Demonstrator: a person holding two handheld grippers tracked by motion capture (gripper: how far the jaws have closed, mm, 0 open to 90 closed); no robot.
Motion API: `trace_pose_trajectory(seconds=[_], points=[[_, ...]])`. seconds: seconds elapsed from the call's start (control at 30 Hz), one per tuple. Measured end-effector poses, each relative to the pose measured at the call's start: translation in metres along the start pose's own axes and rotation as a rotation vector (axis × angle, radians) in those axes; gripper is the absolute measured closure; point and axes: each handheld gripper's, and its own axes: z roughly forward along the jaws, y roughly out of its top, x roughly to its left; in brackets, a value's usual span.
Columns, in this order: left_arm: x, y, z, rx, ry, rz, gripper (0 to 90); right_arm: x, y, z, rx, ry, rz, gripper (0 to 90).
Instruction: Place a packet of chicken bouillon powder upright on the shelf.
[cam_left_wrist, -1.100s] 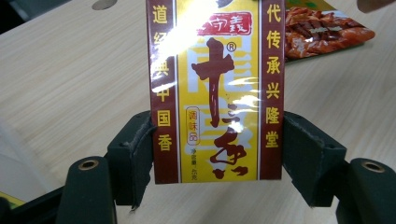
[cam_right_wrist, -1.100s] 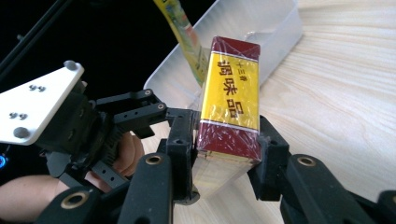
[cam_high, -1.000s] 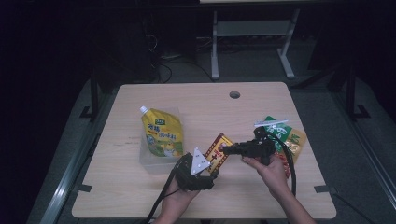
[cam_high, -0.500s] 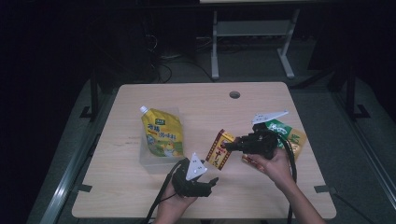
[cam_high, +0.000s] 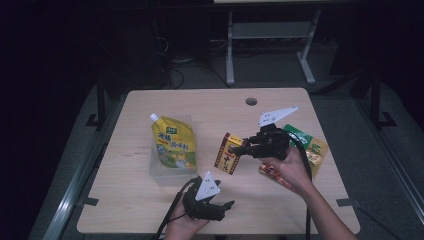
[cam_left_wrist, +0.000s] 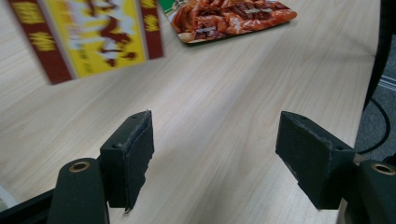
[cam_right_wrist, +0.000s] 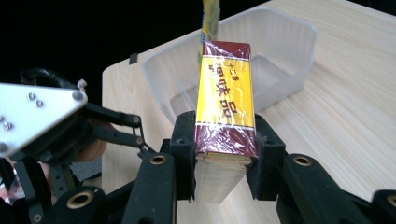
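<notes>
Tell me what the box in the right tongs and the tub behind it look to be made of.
The red-and-yellow box looks like cardboard under glossy clear film: glare and wrinkles run across its printed face, and a pale card edge shows at the near end. The tub seems to be frosted, translucent plastic: the table's wood shows dimly through its rounded walls.

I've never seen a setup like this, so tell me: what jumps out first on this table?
The eye goes to the yellow-and-maroon wrapped box, clamped between the right gripper's black jaws and held above the pale wooden table. To its left, a bright yellow spouted pouch sits in a clear plastic tub. The left gripper, open and holding nothing, rests near the front edge.
</notes>
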Motion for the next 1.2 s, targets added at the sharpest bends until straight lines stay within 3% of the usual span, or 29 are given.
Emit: trace_pose_trajectory(seconds=[0.1,0.2,0.77,0.8,1.2], points=[[-0.003,-0.002,0.001,-0.008,-0.008,-0.015,27.1,0.001,0.008,0.003,0.004,0.011,-0.023,66.9],[-0.003,-0.001,0.001,-0.008,-0.011,0.002,27.1,0.002,0.015,0.006,0.013,0.020,-0.046,66.9],[-0.006,-0.003,0.001,-0.006,-0.033,0.007,26.4,0.013,0.052,0.033,0.051,0.102,-0.155,66.9],[-0.005,-0.003,0.001,-0.006,-0.036,0.005,26.4,0.015,0.057,0.038,0.058,0.112,-0.175,66.9],[-0.006,-0.005,0.002,-0.007,-0.043,0.013,25.3,0.024,0.080,0.071,0.076,0.165,-0.232,66.8]])
